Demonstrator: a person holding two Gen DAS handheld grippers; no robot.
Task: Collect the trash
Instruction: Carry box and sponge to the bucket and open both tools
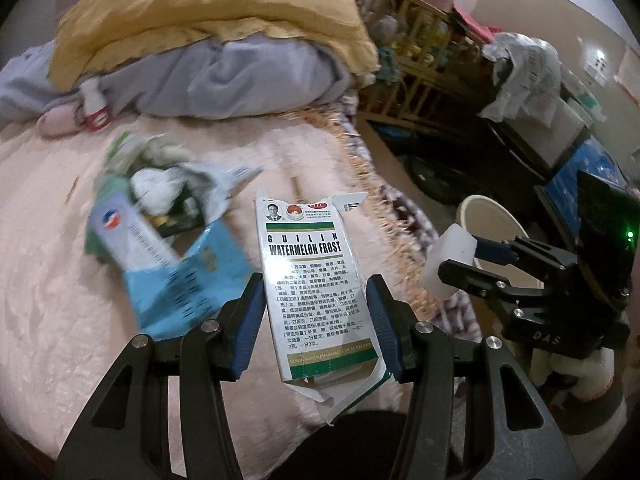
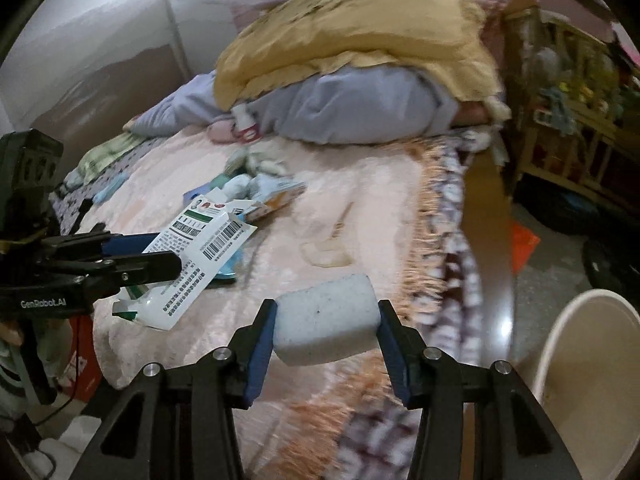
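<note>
Left wrist view: a flattened white medicine box [image 1: 316,280] is gripped between the blue pads of the left gripper [image 1: 316,316], above a pink bedspread [image 1: 60,280]. More trash [image 1: 160,216] is piled on the bedspread beyond it. Right wrist view: a white foam block [image 2: 326,320] is clamped by the right gripper [image 2: 326,336], near the fringed edge of the bedspread. A cream bin [image 2: 592,360] is seen on the floor at the lower right, beside the bed.
</note>
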